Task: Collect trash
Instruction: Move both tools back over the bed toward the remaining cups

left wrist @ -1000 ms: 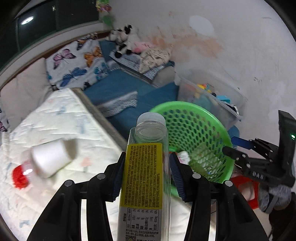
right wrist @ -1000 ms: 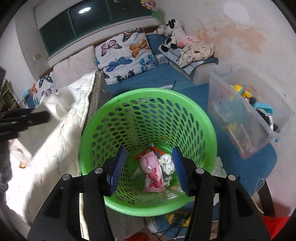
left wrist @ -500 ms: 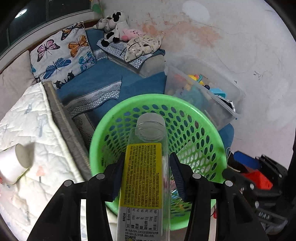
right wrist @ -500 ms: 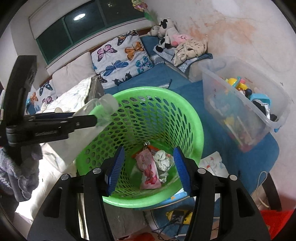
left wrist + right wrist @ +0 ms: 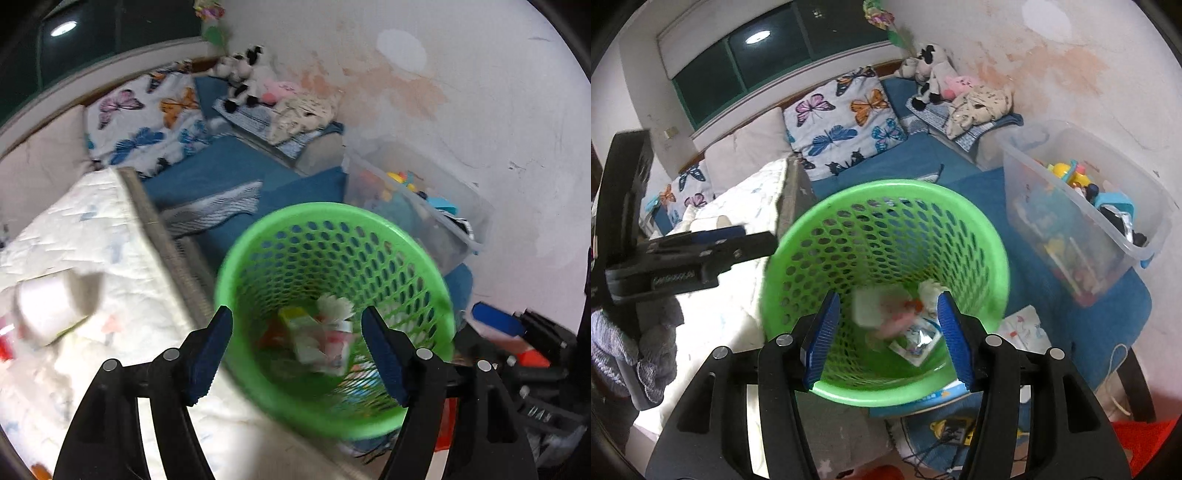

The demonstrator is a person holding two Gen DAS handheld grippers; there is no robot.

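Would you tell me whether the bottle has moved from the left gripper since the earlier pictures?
Yes: the bottle has dropped from the opening left gripper into the green basket.

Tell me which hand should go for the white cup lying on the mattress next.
Left, most likely. The left gripper has its jaws opening with nothing between them, and the white cup lies on the mattress just to its left. The right gripper hangs over the green basket, farther off.

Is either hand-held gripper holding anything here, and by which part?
Nothing is held. The left hand-held gripper is opening with nothing between its jaws; the right hand-held gripper is empty over the green basket.
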